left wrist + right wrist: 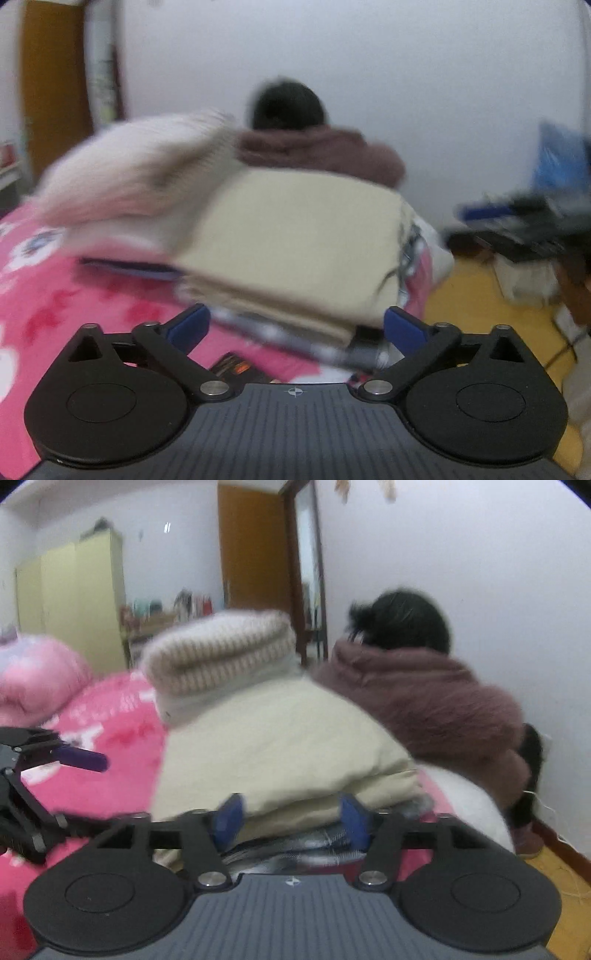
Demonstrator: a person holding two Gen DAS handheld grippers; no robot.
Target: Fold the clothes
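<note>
A stack of folded clothes lies on the pink bed. Its thick cream garment (295, 240) (280, 746) carries a ribbed beige knit sweater (140, 166) (221, 653) on top, and grey plaid cloth (295, 843) sticks out underneath. My left gripper (295, 326) is open wide just short of the stack's near edge, with nothing held. My right gripper (291, 821) is open too, its blue pads on either side of the stack's lower edge and not pressing on it. In the right wrist view a blue finger (83, 759) of the left gripper shows at the far left. Both views are blurred.
A person in a maroon fuzzy hooded jacket (321, 151) (424, 701) sits right behind the stack, back turned. The pink flowered bedspread (55, 295) (110, 720) runs left to a pink pillow (37, 679). Dark clutter (524, 225) and yellow floor (472, 306) lie to the right.
</note>
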